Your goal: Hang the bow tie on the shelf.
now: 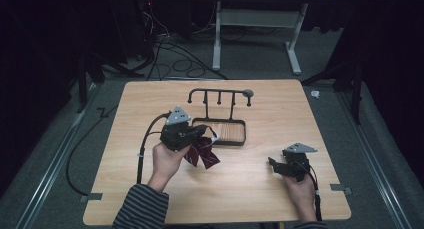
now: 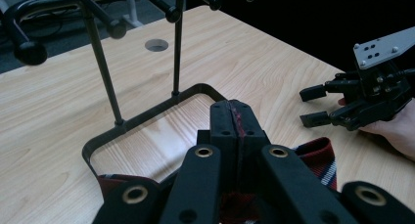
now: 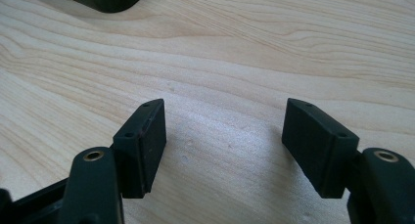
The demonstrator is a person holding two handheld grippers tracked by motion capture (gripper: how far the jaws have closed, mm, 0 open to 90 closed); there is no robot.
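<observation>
A dim lab: floor cables [image 1: 170, 59] behind a wooden table [image 1: 280, 114].

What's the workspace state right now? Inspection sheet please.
Surface: wooden table, round hole near far edge.
Job's things: dark red striped cloth pinched in left gripper, hanging beside black peg rack with rectangular base frame.
Clutter: nothing seen.
Grippers: left shut on the cloth, held up near the rack base; right gripper open, nothing between its fingers, low over the table.
Cables: one trails from each gripper; loose cables on floor beyond table.
Surroundings: dark room, grey carpet, white table legs behind.
</observation>
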